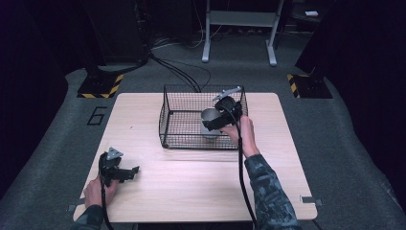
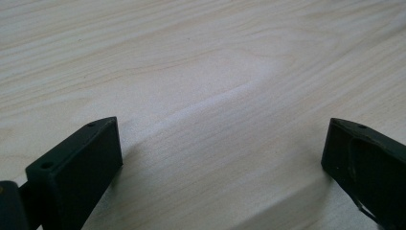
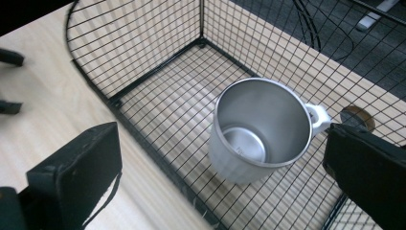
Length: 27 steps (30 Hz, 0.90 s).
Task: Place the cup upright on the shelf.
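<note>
High view: pale wooden table (image 1: 191,187) on grey carpet (image 1: 344,124), dark surroundings.

A pale, light-grained wooden table (image 1: 191,187) with rounded corners is standing on a grey carpeted floor (image 1: 344,143). A black wire mesh basket (image 1: 165,122) is sitting directly on its far half, near the middle. The person's left hand (image 1: 95,191) is resting on the near left corner, and two small metal clips (image 1: 309,200) are gripping the near edge at either corner.
</note>
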Available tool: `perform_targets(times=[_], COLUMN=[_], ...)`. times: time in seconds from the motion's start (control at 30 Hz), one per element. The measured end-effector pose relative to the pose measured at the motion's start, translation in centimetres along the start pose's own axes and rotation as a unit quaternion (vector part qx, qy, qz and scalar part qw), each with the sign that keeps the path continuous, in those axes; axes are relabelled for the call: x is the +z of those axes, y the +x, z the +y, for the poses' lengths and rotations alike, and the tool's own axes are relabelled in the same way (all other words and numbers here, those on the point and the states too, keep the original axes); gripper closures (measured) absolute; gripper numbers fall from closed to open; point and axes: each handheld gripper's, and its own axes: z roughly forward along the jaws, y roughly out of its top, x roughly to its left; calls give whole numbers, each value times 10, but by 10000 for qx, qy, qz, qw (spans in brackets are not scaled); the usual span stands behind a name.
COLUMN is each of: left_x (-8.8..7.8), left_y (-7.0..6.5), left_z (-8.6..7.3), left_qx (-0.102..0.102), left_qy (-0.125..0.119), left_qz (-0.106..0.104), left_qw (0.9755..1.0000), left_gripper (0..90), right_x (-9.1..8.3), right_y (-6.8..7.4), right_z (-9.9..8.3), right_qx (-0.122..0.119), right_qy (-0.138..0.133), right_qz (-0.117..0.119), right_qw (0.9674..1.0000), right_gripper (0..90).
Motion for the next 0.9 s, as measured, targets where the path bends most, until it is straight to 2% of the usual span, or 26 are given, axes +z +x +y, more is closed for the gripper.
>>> perform_targets(times=[0.03,0.2,0.23,0.3,0.47,0.5,0.63,0.77,0.8,0.87,0.9], left_x=[0,0,0,0,0,0,0,0,0,0,0], left_y=[0,0,0,0,0,0,0,0,0,0,0], left_z=[0,0,0,0,0,0,0,0,0,0,0], left_qx=[0,-2,-2,0,-2,1,-1,-1,-1,0,29], left_qy=[0,0,0,1,-1,0,0,0,0,0,4], left_qz=[0,0,0,0,1,1,1,2,2,1,12], left_qw=[10000,10000,10000,10000,10000,10000,10000,10000,10000,10000,10000], left_gripper=[1,0,0,1,1,1,1,1,1,1,1], right_x=[0,-25,-25,-35,-49,-51,-60,-66,-66,-70,-71], right_y=[0,15,15,23,29,31,30,27,27,22,19], right_z=[0,-14,-14,-23,-41,-45,-63,-83,-83,-102,-108], right_qx=[0,-162,-162,-203,-335,-264,-262,-120,-120,38,16], right_qy=[0,-187,-187,-252,-298,-324,-338,-320,-320,-341,-321], right_qz=[0,32,32,15,-73,-109,-189,-315,-315,-406,-449], right_qw=[10000,9997,9997,9995,9990,9991,9989,9989,9989,9986,9985], right_gripper=[0,0,0,0,0,0,0,0,0,0,0])
